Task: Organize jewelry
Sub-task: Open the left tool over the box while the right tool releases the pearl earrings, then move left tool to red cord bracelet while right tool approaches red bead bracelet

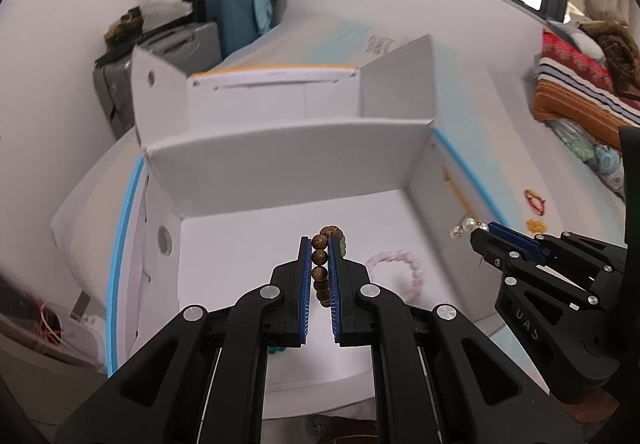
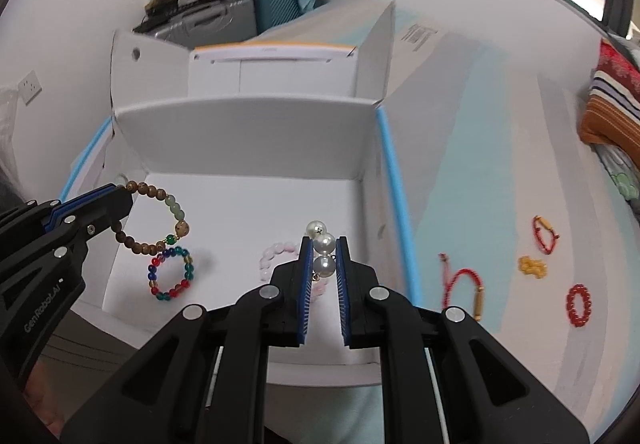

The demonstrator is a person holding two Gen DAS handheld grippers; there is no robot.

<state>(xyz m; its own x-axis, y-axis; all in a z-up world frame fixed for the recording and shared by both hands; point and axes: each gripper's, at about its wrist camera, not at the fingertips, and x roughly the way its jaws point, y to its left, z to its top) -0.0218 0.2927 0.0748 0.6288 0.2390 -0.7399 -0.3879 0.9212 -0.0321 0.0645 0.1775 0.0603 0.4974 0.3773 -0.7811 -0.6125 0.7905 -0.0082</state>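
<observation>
My left gripper [image 1: 320, 244] is shut on a brown wooden bead bracelet [image 1: 320, 256], held above the open white box [image 1: 280, 164]. From the right wrist view that bracelet [image 2: 160, 216] hangs as a ring from the left gripper [image 2: 127, 193], over the box's left side. My right gripper [image 2: 324, 244] is shut on a string of white pearls [image 2: 324, 244], also above the box [image 2: 248, 132]. On the box floor lie a pink bead bracelet [image 2: 272, 256] and a multicoloured bead bracelet [image 2: 170, 276]. In the left wrist view the right gripper [image 1: 478, 232] shows the pearls [image 1: 466, 226] at its tip.
To the right of the box, on the pale blue-and-white surface, lie two red cord bracelets [image 2: 460, 284] [image 2: 545, 234], a yellow bead piece [image 2: 531, 265] and a red bead bracelet [image 2: 579, 304]. The box flaps stand upright at the back. Suitcases [image 2: 272, 0] stand by the wall, bedding [image 1: 580, 96] at the right.
</observation>
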